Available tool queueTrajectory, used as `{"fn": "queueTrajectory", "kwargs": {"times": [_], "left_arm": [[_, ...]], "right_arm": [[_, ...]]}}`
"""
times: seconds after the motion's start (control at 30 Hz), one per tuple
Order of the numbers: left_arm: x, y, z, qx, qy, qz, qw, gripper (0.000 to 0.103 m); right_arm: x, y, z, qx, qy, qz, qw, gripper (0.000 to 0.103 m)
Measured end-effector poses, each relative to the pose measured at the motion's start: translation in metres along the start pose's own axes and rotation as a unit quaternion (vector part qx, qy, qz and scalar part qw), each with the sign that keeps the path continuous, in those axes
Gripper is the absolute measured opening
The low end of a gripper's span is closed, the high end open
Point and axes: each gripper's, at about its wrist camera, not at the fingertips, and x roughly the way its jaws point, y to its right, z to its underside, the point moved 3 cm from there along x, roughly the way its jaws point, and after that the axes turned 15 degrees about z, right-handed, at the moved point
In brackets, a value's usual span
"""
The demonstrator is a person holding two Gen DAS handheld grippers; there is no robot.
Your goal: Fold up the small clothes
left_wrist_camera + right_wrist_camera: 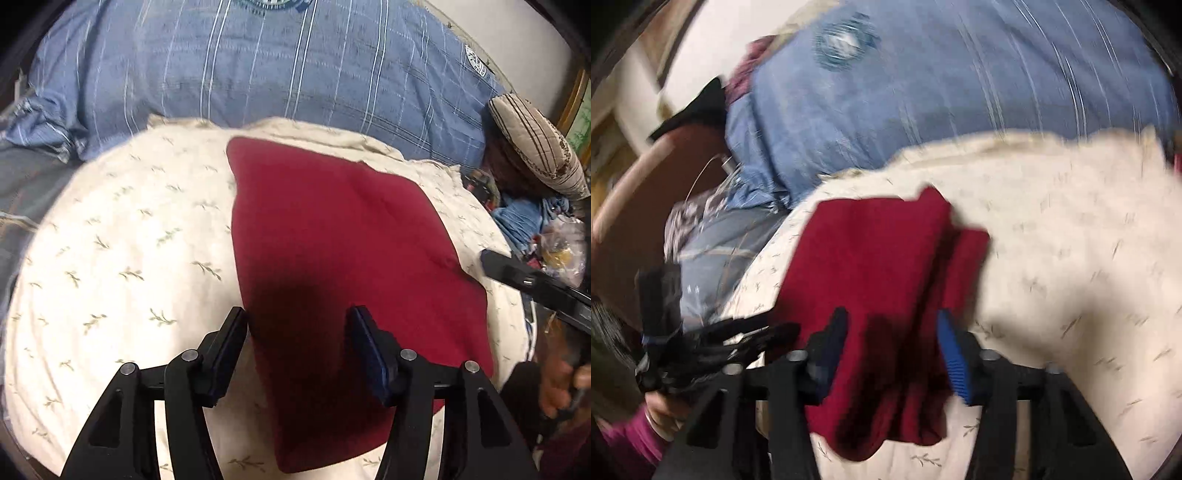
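Risk: the folded red garment point(332, 258) on the cream leaf-print sheet point(110, 240) could spring open or get dragged if a pad snags it; the fold looks loose at 12 o'clock. Left claw point(299, 332) and right claw point(892, 332) both stand apart, empty, pitched down over its 6 o'clock edge.

Right view smeared by blur; red cloth point(879, 266) near edge hidden behind the fingers point(955, 354)

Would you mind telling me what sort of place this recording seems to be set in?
Probably a bedroom: the red garment lies on a cream leaf-print sheet, with a blue striped duvet behind and a striped pillow alongside.
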Motion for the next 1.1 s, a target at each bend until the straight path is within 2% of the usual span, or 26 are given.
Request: {"fn": "queueTrajectory", "kwargs": {"times": [0.03,0.07,0.1,0.13,0.23,0.27,0.33,0.4,0.5,0.57,0.63,0.7,0.73,0.8,0.93,1.1], "left_arm": [[-0.001,0.003,0.0,0.007,0.004,-0.013,0.9999,0.058],[0.002,0.013,0.003,0.013,0.008,-0.021,0.9997,0.058],[0.003,0.018,0.004,0.02,0.015,-0.031,0.9992,0.058],[0.002,0.023,0.007,0.025,0.02,-0.037,0.9988,0.06],[-0.008,0.025,0.02,0.028,0.04,-0.06,0.997,0.061],[-0.009,0.028,0.019,0.027,0.047,-0.067,0.9962,0.061],[-0.016,0.033,0.029,0.027,0.06,-0.072,0.9952,0.062],[-0.029,0.036,0.034,0.031,0.07,-0.075,0.9943,0.063],[-0.042,0.043,0.039,0.041,0.078,-0.079,0.993,0.064],[-0.053,0.05,0.043,0.045,0.086,-0.078,0.9923,0.064],[-0.063,0.054,0.046,0.043,0.098,-0.068,0.9919,0.065],[-0.072,0.056,0.048,0.035,0.112,-0.045,0.9921,0.078],[-0.075,0.055,0.049,0.032,0.114,-0.035,0.9923,0.082],[-0.081,0.052,0.051,0.028,0.121,-0.029,0.9918,0.082],[-0.086,0.055,0.057,0.043,0.127,-0.044,0.9901,0.082],[-0.089,0.054,0.058,0.04,0.122,-0.051,0.9904,0.082]], "right_arm": [[-0.008,-0.01,0.0,-0.016,0.016,-0.006,1.0,0.029],[-0.01,-0.018,0.002,-0.027,0.021,-0.017,0.999,0.029],[-0.006,-0.028,0.005,-0.045,0.013,-0.022,0.999,0.029],[0.003,-0.036,0.004,-0.054,0.006,-0.009,0.998,0.027],[0.041,-0.033,0.022,-0.067,-0.03,0.072,0.995,0.026],[0.051,-0.031,0.028,-0.065,-0.038,0.084,0.994,0.026],[0.051,-0.033,0.03,-0.059,-0.021,0.089,0.994,0.028],[0.041,-0.042,0.028,-0.065,-0.006,0.094,0.993,0.033],[0.017,-0.045,0.027,-0.059,0.014,0.091,0.994,0.052],[-0.001,-0.044,0.025,-0.042,0.032,0.102,0.993,0.071],[-0.012,-0.037,0.024,-0.023,0.045,0.128,0.991,0.079],[-0.023,-0.033,0.024,-0.009,0.058,0.14,0.988,0.081],[-0.027,-0.031,0.024,-0.004,0.061,0.144,0.988,0.085],[-0.031,-0.029,0.024,0.0,0.065,0.155,0.986,0.091],[-0.032,-0.034,0.027,-0.007,0.077,0.172,0.982,0.095],[-0.032,-0.038,0.028,-0.006,0.08,0.167,0.983,0.096]]}}
